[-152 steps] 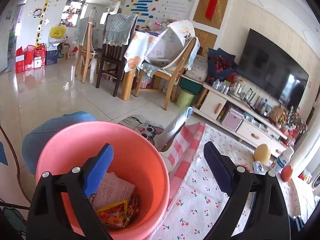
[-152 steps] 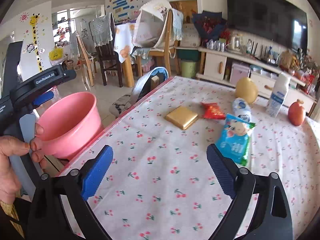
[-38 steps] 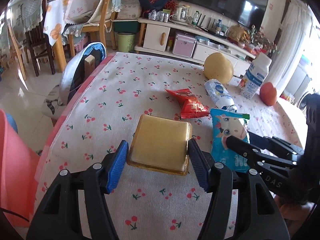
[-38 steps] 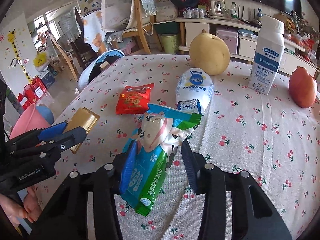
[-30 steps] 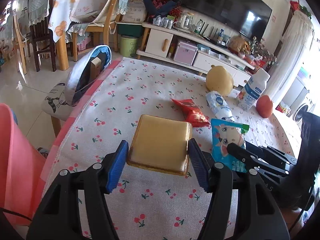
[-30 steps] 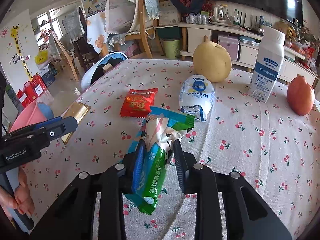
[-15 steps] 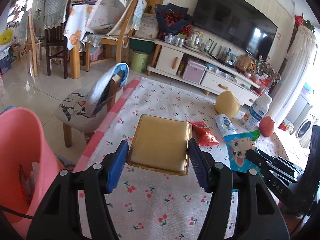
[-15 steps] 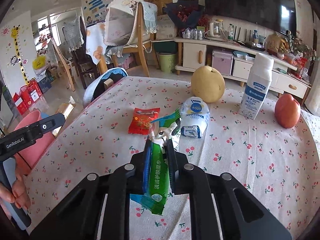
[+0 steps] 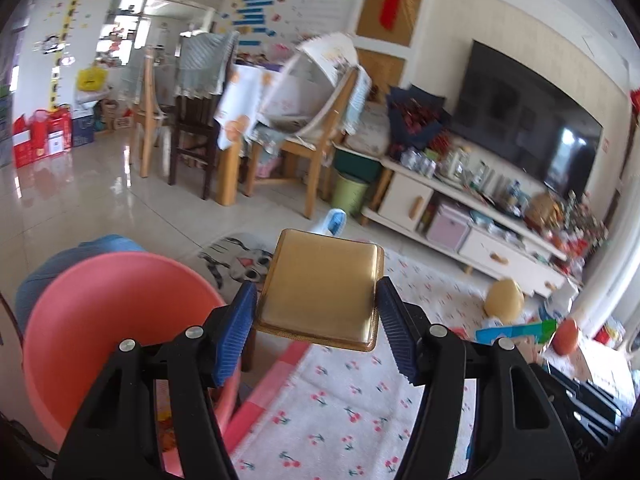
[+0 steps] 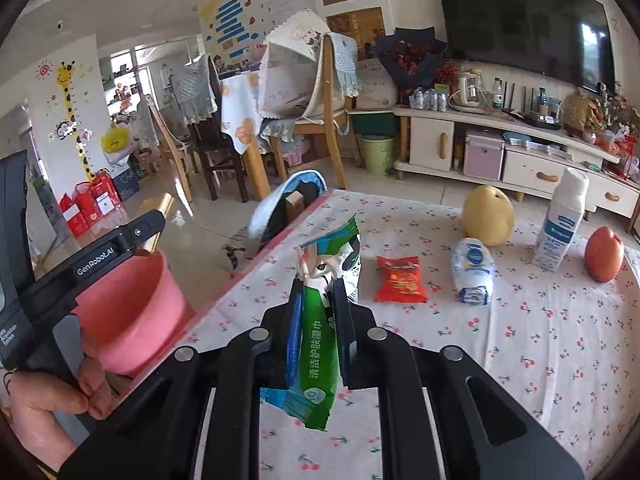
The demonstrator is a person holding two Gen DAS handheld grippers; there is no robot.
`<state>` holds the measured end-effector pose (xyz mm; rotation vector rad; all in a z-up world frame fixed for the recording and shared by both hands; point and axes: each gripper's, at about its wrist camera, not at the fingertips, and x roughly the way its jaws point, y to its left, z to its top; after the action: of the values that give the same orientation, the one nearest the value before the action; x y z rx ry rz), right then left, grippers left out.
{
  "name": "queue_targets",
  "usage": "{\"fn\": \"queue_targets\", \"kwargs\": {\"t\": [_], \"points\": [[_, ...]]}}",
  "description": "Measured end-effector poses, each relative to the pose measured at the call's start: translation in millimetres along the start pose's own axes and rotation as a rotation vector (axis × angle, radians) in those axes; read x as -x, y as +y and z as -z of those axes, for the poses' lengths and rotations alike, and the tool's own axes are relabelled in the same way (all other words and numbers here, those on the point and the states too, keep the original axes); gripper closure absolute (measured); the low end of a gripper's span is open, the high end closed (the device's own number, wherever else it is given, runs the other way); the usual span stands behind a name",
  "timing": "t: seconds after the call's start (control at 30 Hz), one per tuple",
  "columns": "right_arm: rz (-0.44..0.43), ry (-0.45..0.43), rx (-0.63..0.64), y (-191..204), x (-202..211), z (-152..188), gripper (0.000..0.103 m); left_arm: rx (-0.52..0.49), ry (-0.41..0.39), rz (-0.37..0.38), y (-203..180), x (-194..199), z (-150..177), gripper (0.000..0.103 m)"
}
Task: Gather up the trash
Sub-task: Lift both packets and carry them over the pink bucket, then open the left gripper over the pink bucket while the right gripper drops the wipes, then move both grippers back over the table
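Observation:
My left gripper is shut on a flat gold box and holds it in the air near the table's left edge, beside the pink bucket. In the right wrist view that same gripper hangs over the pink bucket, held by a person's hand. My right gripper is shut on a blue-green wet-wipe pack, lifted above the cherry-print tablecloth. A red snack packet and a white wrapper lie on the cloth.
A pear, a white bottle and a red fruit stand at the table's far side. A chair with a blue cushion sits at the table's left edge. Beyond are dining chairs, a TV stand and a green bin.
Both grippers rose and swung left toward the pink bucket, carrying the gold box and the wipe pack. The right jaws squeezed tighter on the pack, which now hangs clear of the table.

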<state>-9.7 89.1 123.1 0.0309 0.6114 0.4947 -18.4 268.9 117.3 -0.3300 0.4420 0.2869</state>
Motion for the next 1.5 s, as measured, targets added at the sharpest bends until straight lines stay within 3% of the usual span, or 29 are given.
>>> {"fn": "queue_targets", "kwargs": {"t": [0.27,0.53,0.77,0.93,0.97,1.1,1.17,1.27,1.5], "points": [[-0.167,-0.013,0.067,88,-20,-31,0.087,0.178,-0.085,-0.151,62,16,-23,0.040],[-0.285,0.023,0.112,162,-61,-43,0.087,0.346,-0.059,-0.276,134,14,-31,0.040],[-0.307,0.088,0.133,185,-86,-26,0.087,0.427,0.001,-0.294,160,3,-28,0.040],[-0.335,0.150,0.109,185,-100,-13,0.085,0.426,0.014,-0.332,162,0,-27,0.039],[-0.333,0.154,0.102,183,-99,-12,0.081,0.422,0.017,-0.338,161,0,-27,0.037],[-0.286,0.129,0.085,166,-88,-13,0.044,0.382,0.006,-0.357,155,-1,-29,0.023],[-0.255,0.121,0.079,156,-81,-10,0.038,0.339,-0.007,-0.363,146,-1,-30,0.019],[-0.210,0.117,0.060,139,-71,-7,0.020,0.282,-0.021,-0.363,134,0,-31,0.015],[-0.105,0.124,0.021,99,-50,6,0.013,0.199,-0.050,-0.359,111,1,-30,0.012]]}}
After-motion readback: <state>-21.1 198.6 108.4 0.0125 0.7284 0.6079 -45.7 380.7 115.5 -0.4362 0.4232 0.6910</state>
